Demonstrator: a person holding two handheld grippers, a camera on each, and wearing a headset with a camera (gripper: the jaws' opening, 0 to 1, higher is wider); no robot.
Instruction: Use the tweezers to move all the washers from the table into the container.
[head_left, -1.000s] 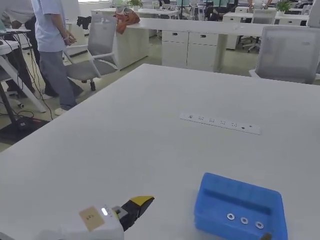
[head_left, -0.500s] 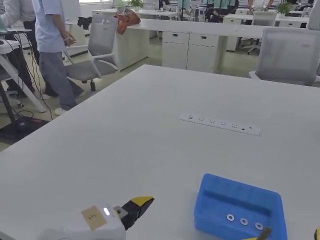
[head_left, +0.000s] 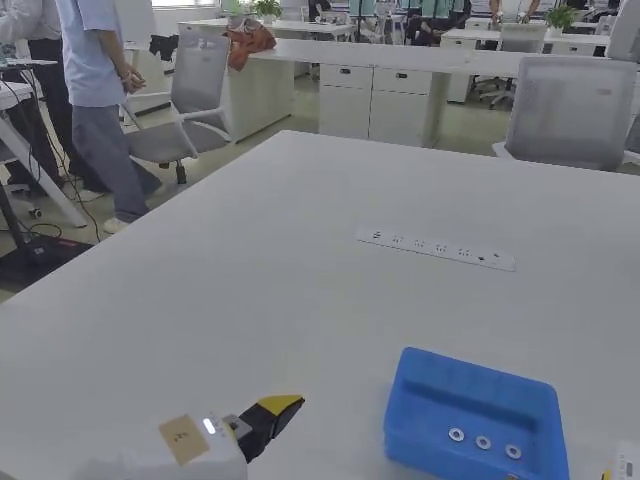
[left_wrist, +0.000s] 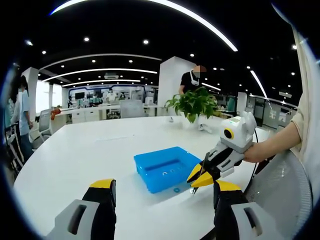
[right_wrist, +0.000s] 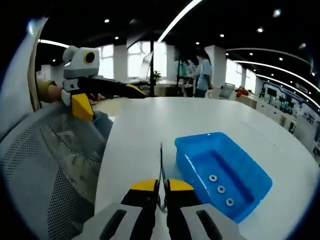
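Note:
A blue container (head_left: 475, 400) sits on the white table (head_left: 300, 280) near its front edge, with three washers (right_wrist: 220, 188) lying inside it. In the left gripper view one more washer (left_wrist: 176, 190) lies on the table just outside the container (left_wrist: 150, 167). My right gripper (right_wrist: 161, 186) is shut on thin metal tweezers (right_wrist: 161, 160) that point along the container's (right_wrist: 240, 160) side. The tweezers' tip (left_wrist: 192, 190) hangs close to the loose washer. My left gripper (left_wrist: 165, 185) is open and holds nothing. It sits left of the container, with a yellow fingertip (head_left: 272, 410) showing.
A power strip (head_left: 435, 248) lies flush in the middle of the table. Office chairs (head_left: 570, 110) stand at the far edge. A person (head_left: 95, 90) stands by a desk at the far left. A potted plant (left_wrist: 192, 105) sits on the table beyond the container.
The tweezers' tip that showed by the container's near right corner has dropped out of the head view. The left gripper has stayed where it was.

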